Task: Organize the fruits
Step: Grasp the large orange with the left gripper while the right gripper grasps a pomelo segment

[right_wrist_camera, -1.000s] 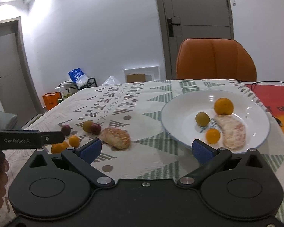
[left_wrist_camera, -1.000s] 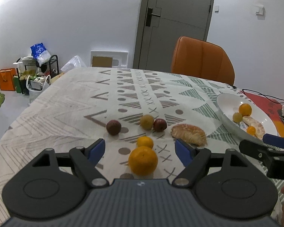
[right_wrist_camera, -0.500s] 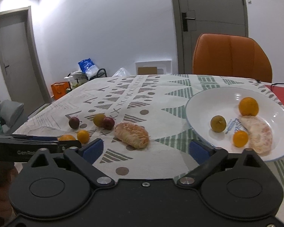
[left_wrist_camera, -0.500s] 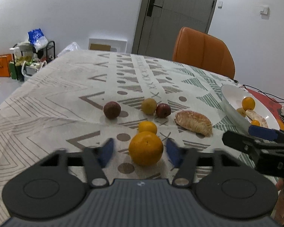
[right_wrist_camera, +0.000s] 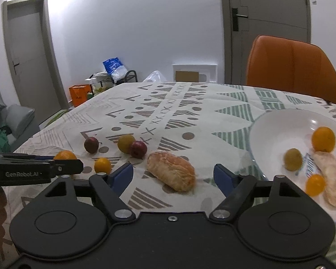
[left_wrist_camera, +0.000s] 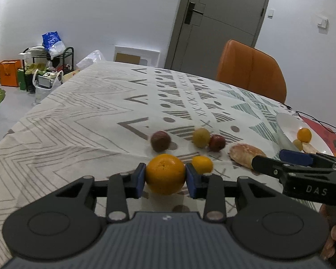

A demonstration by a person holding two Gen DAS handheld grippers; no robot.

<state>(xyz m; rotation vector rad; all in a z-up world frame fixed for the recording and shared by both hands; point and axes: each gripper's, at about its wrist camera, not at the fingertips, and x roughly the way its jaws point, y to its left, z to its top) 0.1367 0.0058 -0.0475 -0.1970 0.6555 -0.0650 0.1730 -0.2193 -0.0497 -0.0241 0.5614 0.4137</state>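
A large orange sits on the patterned tablecloth between the blue pads of my left gripper. The jaws are closing and both pads press on its sides. Just behind it lie a small orange, a dark brown fruit, a yellow-green fruit and a red fruit. My right gripper straddles a peeled citrus. Its jaws are closing, with the pads still apart from the fruit. The white plate at right holds an orange, a green fruit, a small orange and a peeled segment.
An orange chair stands behind the table's far side. The table's left edge drops to a floor with bags and a rack. A red mat with cables lies beyond the plate. A hand holds the right gripper.
The left jaws came together from wide open onto the large orange. The right gripper swung left from the plate toward the peeled citrus, and its jaws narrowed.
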